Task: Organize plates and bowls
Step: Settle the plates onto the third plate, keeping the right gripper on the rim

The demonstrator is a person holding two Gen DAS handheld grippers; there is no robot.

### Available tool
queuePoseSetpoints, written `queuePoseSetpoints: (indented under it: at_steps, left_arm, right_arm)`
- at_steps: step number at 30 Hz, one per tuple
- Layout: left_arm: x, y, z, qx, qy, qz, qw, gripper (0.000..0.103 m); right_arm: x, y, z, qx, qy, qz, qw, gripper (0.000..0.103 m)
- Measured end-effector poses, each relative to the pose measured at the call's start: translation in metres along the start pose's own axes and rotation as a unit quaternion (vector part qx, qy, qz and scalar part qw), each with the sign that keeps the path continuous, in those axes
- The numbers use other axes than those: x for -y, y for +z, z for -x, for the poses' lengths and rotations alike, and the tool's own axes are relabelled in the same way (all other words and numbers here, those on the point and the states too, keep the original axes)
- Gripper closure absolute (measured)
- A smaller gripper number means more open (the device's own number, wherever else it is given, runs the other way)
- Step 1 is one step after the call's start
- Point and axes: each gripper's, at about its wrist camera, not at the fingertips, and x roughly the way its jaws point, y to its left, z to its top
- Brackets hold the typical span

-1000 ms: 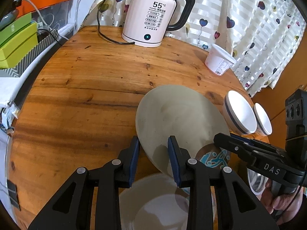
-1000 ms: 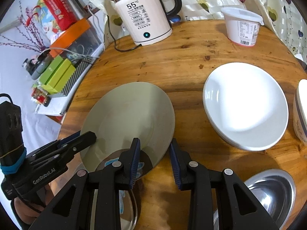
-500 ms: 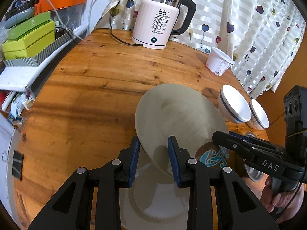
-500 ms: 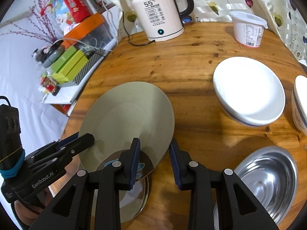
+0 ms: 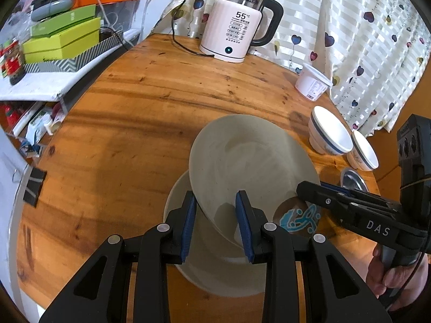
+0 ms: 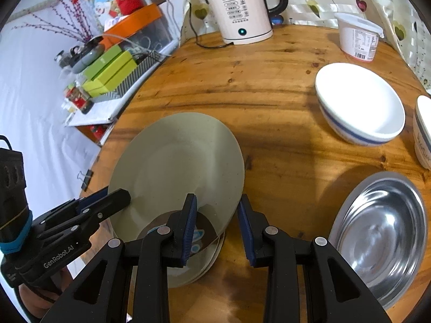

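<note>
Jaws on my left gripper (image 5: pixel 215 223) and right gripper (image 6: pixel 216 228) each pinch the beige plate's (image 5: pixel 250 167) rim, holding it tilted over the plate stack (image 5: pixel 215 280) for level lowering.

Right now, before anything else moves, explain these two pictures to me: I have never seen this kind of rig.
There is no robot. A person carries a clamp-like tool in each hand, each with a wide-angle camera looking along its two fingers. One picture is from the left hand-held gripper, the other from the right hand-held gripper, and each also shows the other tool from the side.

They work over a round wooden table. On it stand an electric kettle, a lidded white tub, two blue-banded white bowls, a steel bowl and a stack of plates.

A beige plate hangs tilted above that stack, its rim between the fingers of both tools. How firmly either pinches it is not clear.
</note>
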Motion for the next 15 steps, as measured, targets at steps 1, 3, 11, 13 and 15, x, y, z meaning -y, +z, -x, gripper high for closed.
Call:
queuePoseSetpoints:
  at_steps: [1,3,11,13,15]
  left_arm:
    - [-0.001,-0.002,0.001,0.000,0.001,0.002,1.0000,0.072]
    - [-0.003,-0.006,0.004,0.001,0.003,0.006,1.0000,0.072]
    - [-0.008,-0.024,0.011,0.001,0.012,0.016,0.9998,0.072]
    - [-0.008,-0.027,0.012,0.000,0.014,0.016,0.9998,0.072]
    - [-0.008,-0.029,0.012,-0.001,0.016,0.016,0.9997,0.072]
  right_arm:
    - [-0.001,-0.001,0.000,-0.002,0.001,0.001,1.000,0.073]
    - [-0.004,-0.004,-0.001,-0.005,0.002,0.006,1.000,0.073]
    - [-0.016,-0.015,-0.001,-0.009,0.001,0.030,0.999,0.073]
    - [-0.018,-0.017,-0.002,-0.012,0.000,0.035,0.999,0.073]
    - [-0.018,-0.019,-0.004,-0.014,0.000,0.037,0.999,0.073]
